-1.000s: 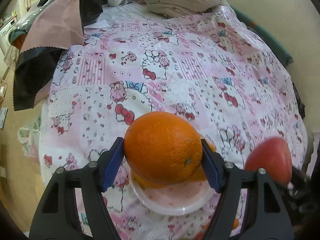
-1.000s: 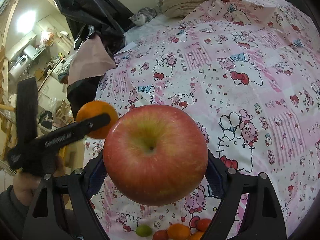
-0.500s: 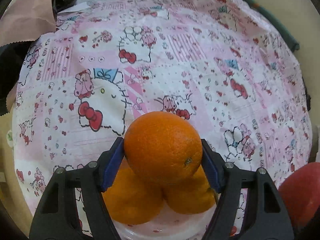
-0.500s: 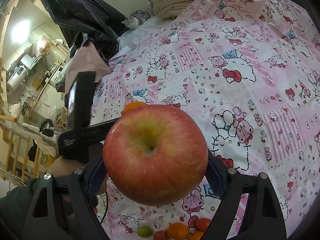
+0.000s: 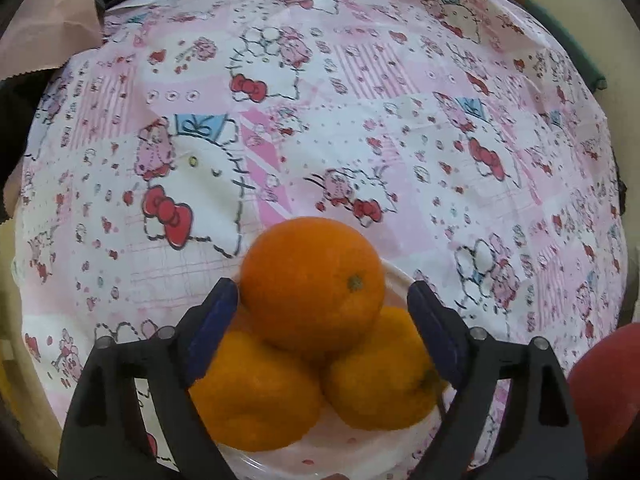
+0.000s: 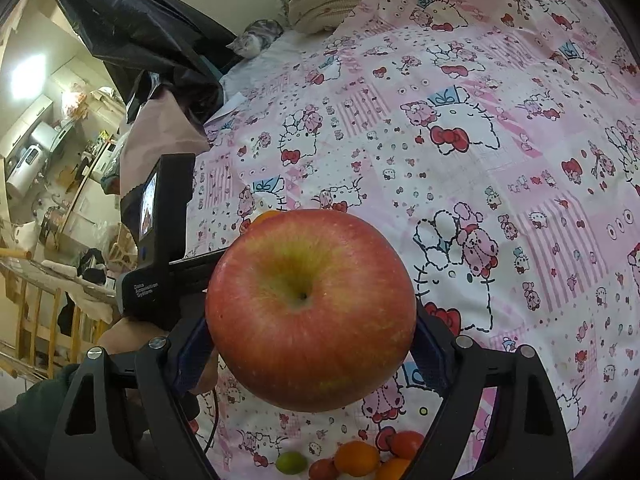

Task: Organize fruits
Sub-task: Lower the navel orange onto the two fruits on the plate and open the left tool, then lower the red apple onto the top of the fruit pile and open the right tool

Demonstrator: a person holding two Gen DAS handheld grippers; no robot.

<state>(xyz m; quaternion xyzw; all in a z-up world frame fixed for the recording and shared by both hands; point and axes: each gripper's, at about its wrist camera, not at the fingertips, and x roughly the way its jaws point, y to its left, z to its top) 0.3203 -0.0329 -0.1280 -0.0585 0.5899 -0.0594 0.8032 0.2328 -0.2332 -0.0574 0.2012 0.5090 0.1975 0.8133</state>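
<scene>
Down my left tongs (image 5: 320, 304) I see the orange (image 5: 312, 284) sitting on top of two others (image 5: 256, 396) in the white plate (image 5: 396, 276), so the stack of three is built. My jaws have just been opening: the orange is between them, the left pad close against its skin and a clear gap at the right pad, so I judge it released and resting on the pile, not on me. The plate sits on the pink cartoon-print cloth (image 5: 360, 120), and the apple's red edge (image 5: 604, 392) shows at lower right, near the plate. Down my right tongs (image 6: 312, 344) the apple (image 6: 310, 310) fills the middle, clamped between both pads, stem end facing the camera and held above the cloth. To its left is my left hand (image 6: 124, 336) with its tool, a sliver of orange showing just over the apple. At the bottom edge lie a lime (image 6: 291, 462) and several small red and orange fruits (image 6: 360, 458), unsorted as far as I can tell. So the oranges look done; the apple still needs a place, then that small heap.
</scene>
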